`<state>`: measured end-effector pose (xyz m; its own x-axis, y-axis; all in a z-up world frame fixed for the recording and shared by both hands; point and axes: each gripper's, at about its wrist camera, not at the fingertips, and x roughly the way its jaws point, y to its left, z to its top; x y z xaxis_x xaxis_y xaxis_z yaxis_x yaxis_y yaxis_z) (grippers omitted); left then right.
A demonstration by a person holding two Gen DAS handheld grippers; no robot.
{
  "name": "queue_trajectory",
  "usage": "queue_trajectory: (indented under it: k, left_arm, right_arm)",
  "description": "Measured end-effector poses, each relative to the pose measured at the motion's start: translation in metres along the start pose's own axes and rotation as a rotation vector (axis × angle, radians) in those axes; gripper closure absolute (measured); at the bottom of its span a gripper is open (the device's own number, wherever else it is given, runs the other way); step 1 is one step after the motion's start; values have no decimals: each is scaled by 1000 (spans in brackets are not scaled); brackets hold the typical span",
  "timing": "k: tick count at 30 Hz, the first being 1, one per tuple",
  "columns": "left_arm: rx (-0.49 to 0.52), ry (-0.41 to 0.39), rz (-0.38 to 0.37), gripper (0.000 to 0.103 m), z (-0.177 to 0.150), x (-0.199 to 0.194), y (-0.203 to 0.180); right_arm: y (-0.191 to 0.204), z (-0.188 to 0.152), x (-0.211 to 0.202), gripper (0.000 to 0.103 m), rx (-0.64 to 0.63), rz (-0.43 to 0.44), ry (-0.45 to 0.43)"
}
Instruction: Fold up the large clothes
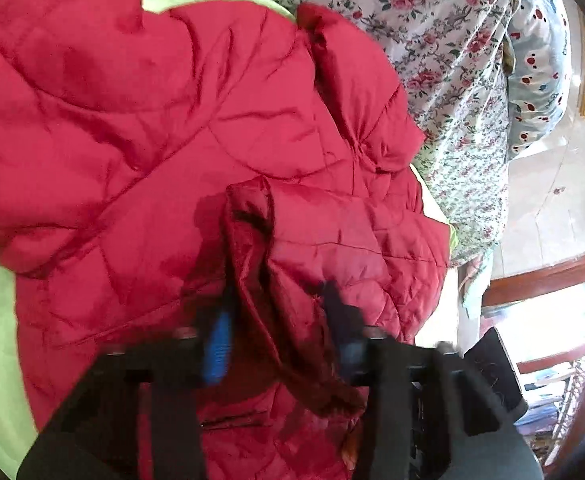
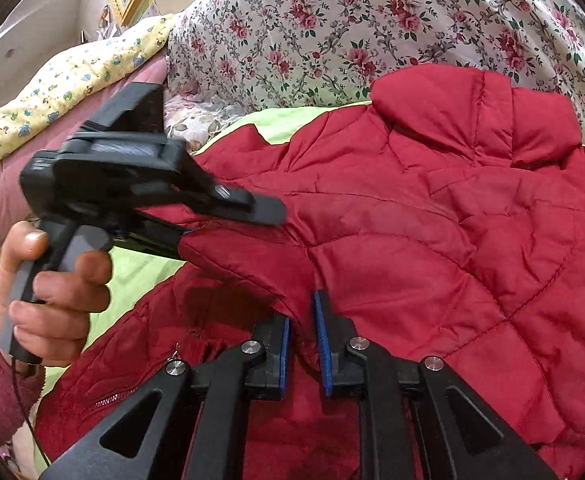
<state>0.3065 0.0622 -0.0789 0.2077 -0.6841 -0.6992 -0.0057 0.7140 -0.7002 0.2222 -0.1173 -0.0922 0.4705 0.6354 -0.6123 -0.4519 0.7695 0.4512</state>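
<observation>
While both grippers pinch the red quilted jacket (image 2: pixel 432 220) | left gripper (image 1: pixel 280 320) clamps a fold | right gripper (image 2: pixel 302 344) nips an edge | risk: slick fabric slipping free.

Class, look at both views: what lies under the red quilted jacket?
A light green sheet shows around the red quilted jacket. Whatever lies beneath the jacket's middle is covered.

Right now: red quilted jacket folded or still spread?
Partly folded: the red quilted jacket has one edge doubled over its body, collar and back still spread on the green sheet.
</observation>
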Motion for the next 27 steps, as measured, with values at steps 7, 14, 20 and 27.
queue_trajectory:
  k: [7, 14, 20, 27]
  left_arm:
    - [50, -69, 22, 90, 1, -16, -4]
    - [184, -145, 207, 90, 2, -30, -10]
    - [272, -184, 334, 88, -6, -21, -19]
    - [291, -328, 506, 67, -24, -45, -32]
  right_arm:
    - [-7, -6, -13, 62, 47, 26, 6]
    - [-52, -6, -73, 55, 148, -131, -103]
    - [-117, 3, -100, 53, 299, -331, -139]
    - [-141, -8, -68, 55, 342, -406, -26]
